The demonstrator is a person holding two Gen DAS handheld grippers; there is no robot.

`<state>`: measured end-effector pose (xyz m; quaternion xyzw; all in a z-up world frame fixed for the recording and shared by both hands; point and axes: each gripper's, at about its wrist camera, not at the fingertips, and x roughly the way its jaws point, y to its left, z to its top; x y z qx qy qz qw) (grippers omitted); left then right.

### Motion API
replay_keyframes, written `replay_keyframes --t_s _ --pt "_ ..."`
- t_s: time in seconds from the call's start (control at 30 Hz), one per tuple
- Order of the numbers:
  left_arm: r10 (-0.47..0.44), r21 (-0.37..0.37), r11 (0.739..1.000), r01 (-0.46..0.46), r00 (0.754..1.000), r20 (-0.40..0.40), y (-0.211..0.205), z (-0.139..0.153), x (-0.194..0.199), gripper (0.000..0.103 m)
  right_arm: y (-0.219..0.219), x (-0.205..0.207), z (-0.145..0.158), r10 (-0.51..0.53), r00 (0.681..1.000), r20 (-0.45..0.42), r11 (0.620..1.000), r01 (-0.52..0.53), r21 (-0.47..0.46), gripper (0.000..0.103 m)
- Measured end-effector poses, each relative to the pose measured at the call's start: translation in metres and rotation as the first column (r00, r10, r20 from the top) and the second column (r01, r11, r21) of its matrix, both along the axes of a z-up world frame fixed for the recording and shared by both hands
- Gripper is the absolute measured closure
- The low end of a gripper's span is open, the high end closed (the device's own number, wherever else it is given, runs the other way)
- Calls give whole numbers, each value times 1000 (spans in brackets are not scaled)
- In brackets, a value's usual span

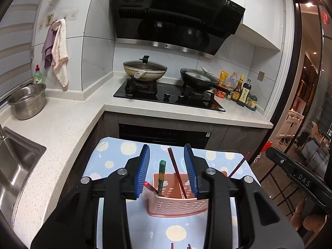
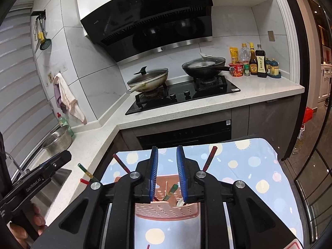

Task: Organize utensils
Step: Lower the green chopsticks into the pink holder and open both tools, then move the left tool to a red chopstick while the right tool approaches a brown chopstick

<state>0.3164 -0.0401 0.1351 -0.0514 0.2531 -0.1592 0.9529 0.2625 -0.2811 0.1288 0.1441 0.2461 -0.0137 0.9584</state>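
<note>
A pink perforated utensil basket (image 1: 178,204) stands on a blue patterned cloth (image 1: 116,161). It holds a dark red chopstick (image 1: 176,170), a green-handled utensil (image 1: 161,176) and a red-tipped stick (image 1: 149,186). My left gripper (image 1: 167,170) hovers just above the basket, open and empty. In the right wrist view the basket (image 2: 166,207) sits below my right gripper (image 2: 167,172), which is open and empty. Red chopsticks (image 2: 209,158) lean out both sides, and a green utensil (image 2: 171,191) stands inside. The basket's bottom is hidden.
A white counter (image 1: 68,128) wraps around a sink (image 1: 16,166) with a steel colander (image 1: 28,101). A black hob (image 1: 168,97) carries two lidded pans. Sauce bottles (image 2: 255,62) stand at the far right. The other gripper's body (image 2: 35,178) is at the left.
</note>
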Motion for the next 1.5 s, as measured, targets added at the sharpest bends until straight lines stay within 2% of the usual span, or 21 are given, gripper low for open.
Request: replay_keyframes --t_s 0.3,0.67,1.07,1.3,1.5 --pt "1 4 1000 -1 1000 -5 7 -2 -33 70 6 -39 -7 11 1000 -17 1000 -11 -3 84" --pt "-5 20 1000 6 997 -75 15 -35 -77 70 13 -92 -40 27 995 -99 1000 -28 -6 84" --pt "-7 38 999 15 981 -196 28 -94 -137 70 35 -158 -105 86 965 -248 996 -91 -9 84" --pt "-2 77 997 25 960 -280 32 -139 -167 70 51 -191 -151 123 930 -346 991 -131 -1 84" --pt "-8 98 994 44 939 -343 33 -170 -192 70 64 -212 -176 156 903 -400 986 -168 5 84"
